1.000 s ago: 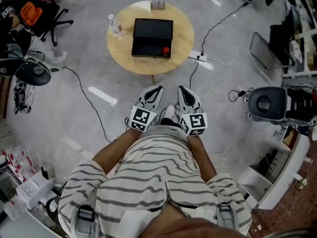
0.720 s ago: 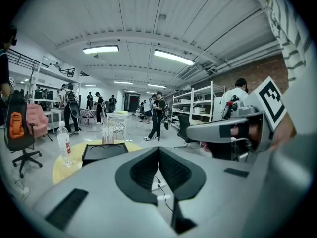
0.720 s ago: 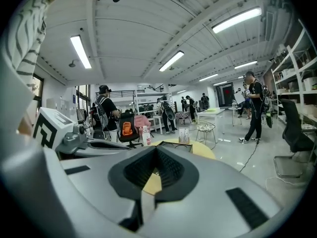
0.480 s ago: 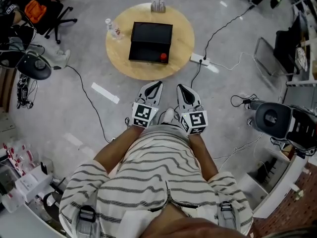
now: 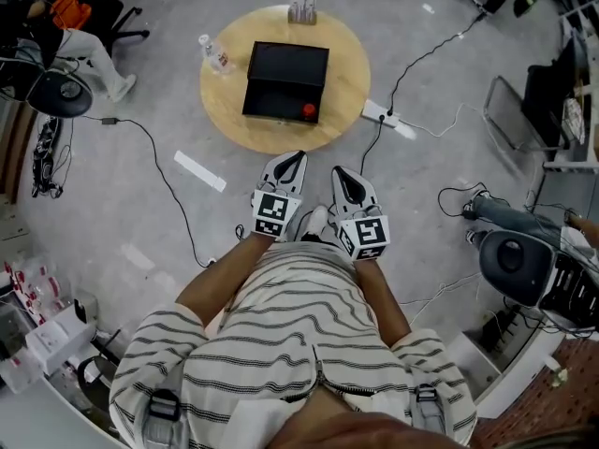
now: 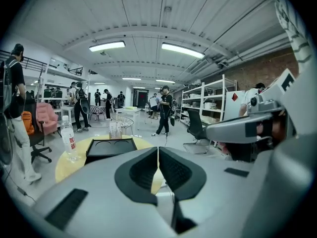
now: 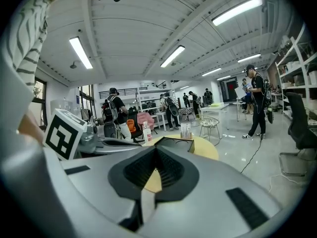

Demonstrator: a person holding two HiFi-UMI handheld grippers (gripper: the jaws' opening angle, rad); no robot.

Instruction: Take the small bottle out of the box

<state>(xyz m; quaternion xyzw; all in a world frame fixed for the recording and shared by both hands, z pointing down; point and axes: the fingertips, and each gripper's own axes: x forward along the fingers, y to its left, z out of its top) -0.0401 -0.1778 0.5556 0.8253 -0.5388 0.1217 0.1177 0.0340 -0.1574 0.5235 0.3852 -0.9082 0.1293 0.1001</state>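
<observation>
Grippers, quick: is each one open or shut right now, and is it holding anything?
Left gripper: shut, nothing between its jaws.
Right gripper: shut, nothing between its jaws.

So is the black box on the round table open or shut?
Open. The black box has its lid lifted up at the far side, and a small red thing shows inside.

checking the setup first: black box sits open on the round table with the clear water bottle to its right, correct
Not quite: the head view shows the clear water bottle to the left of the black box, not its right. The box does sit open on the round table.
</observation>
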